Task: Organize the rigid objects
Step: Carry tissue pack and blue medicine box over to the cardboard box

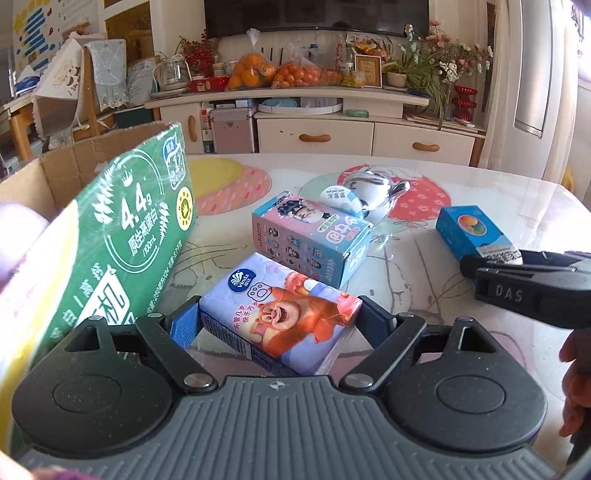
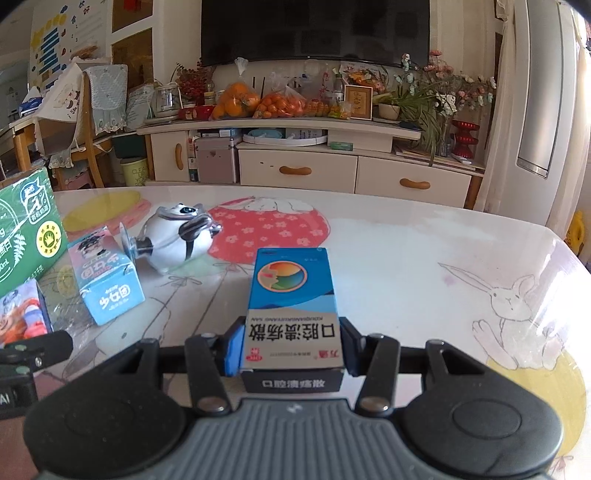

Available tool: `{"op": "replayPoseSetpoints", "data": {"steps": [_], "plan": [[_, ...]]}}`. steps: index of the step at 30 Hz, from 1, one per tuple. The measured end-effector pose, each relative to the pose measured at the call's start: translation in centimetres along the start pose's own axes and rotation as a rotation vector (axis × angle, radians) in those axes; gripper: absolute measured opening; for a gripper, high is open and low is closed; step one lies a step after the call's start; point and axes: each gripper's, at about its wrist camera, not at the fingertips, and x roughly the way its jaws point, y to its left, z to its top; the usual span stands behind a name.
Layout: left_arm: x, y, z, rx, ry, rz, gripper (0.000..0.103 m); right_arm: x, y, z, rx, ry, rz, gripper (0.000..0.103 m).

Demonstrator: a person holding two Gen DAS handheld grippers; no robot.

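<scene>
A dark television (image 2: 316,31) hung on the far wall above a cream cabinet (image 2: 303,162) with curved wooden drawer handles. Bags of oranges (image 2: 236,99) sat on its top, beside a framed picture (image 2: 357,101) and potted flowers (image 2: 436,92) (pink and white blooms). A wooden chair (image 2: 88,122) draped with cloth stood at the left, and a red stand (image 2: 466,138) at the right.

Living room in daylight. Glossy worktop (image 2: 406,258) with rabbit and flower prints. Beyond, cream cabinet (image 2: 306,162) with wooden drawer handles, carrying bagged oranges (image 2: 236,101), framed picture (image 2: 358,101) and potted flowers (image 2: 436,99). Dark television (image 2: 314,29) on wall above. Wooden chair (image 1: 92,96) at left; white curtain (image 2: 502,110) at right.
</scene>
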Motion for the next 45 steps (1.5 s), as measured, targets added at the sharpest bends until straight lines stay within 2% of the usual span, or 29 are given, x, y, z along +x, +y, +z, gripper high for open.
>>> {"op": "replayPoseSetpoints", "data": {"steps": [22,45], "plan": [[-5.3,0.5,1.4,0.006,-0.051,-0.052,0.103,-4.9,2.3,-3.7,-0.051,-0.013,-0.084,0.050],[-10.5,4.5,2.8,0.010,-0.151,-0.064,0.103,-9.1,6.7,-5.3,-0.126,0.009,-0.077,0.050]]}}
